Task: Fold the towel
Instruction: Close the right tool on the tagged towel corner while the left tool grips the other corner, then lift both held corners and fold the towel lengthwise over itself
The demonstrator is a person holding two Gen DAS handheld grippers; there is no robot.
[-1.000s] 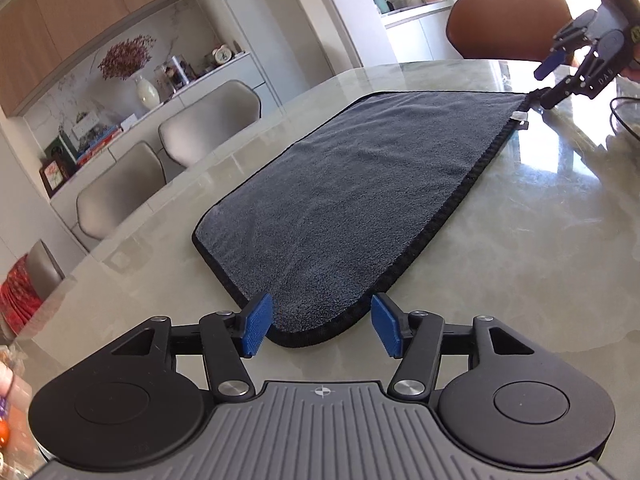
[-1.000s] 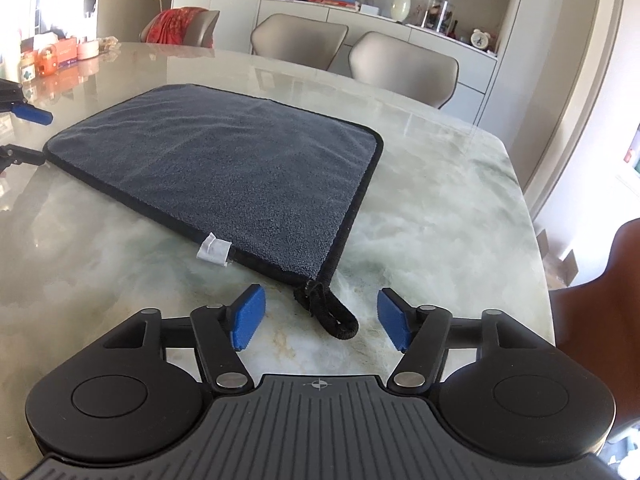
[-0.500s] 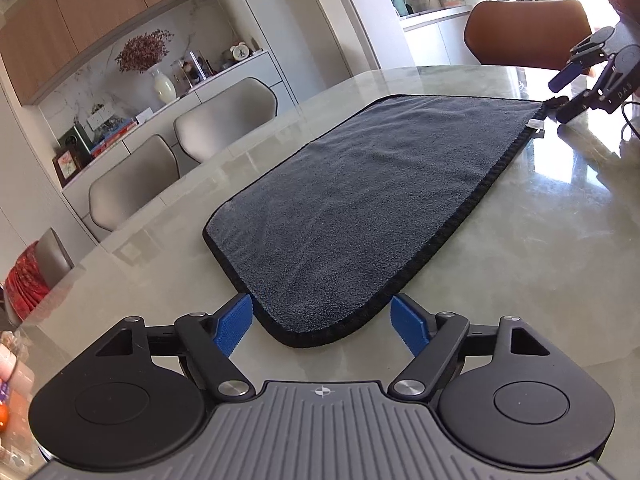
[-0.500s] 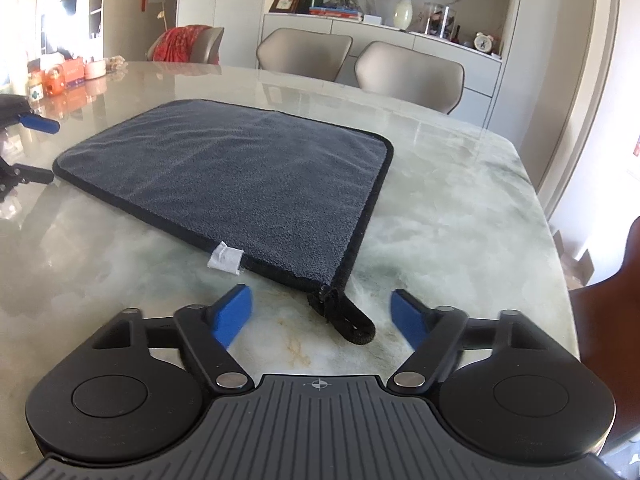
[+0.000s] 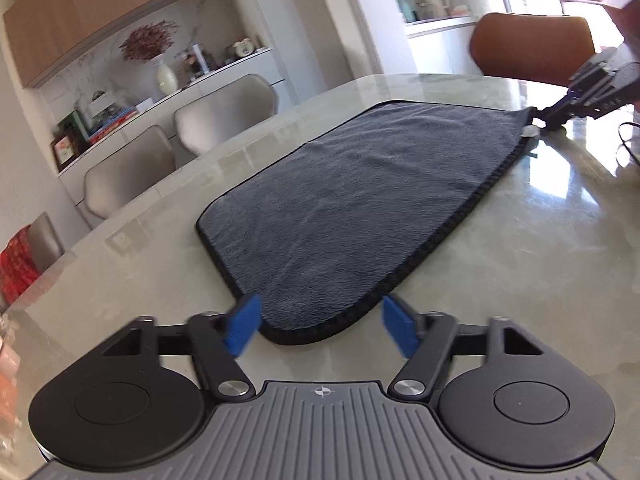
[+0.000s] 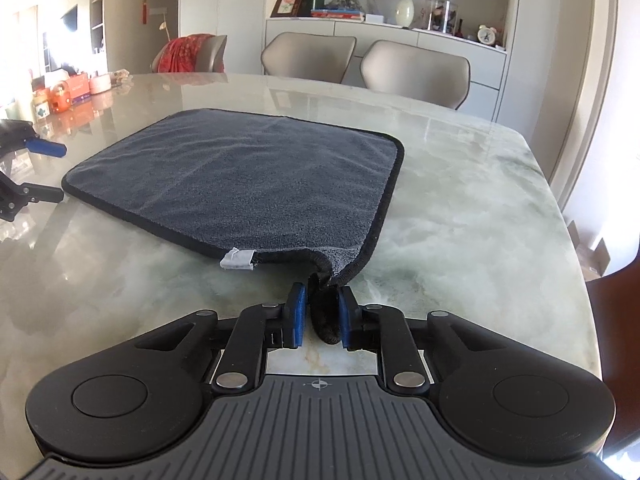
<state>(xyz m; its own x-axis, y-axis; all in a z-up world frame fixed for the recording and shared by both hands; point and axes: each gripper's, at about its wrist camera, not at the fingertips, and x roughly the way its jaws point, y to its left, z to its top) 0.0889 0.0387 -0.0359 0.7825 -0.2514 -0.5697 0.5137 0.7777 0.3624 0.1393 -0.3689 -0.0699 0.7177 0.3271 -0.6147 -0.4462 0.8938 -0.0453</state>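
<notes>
A dark grey towel with a black hem lies flat on the marble table; it also shows in the right wrist view. My left gripper is open, its blue pads either side of the towel's near rounded corner, not touching it. My right gripper is shut on the towel's black hanging loop at the near corner, which is lifted slightly. A white label sits on the hem beside it. The right gripper shows far off in the left wrist view.
Beige chairs stand along the table's far side and a brown chair at its end. Boxes and jars sit at the table's far left. A sideboard with a vase is behind.
My right gripper moved forward and closed on the towel's corner loop, lifting that corner a little. My left gripper stayed open and edged closer to its corner.
</notes>
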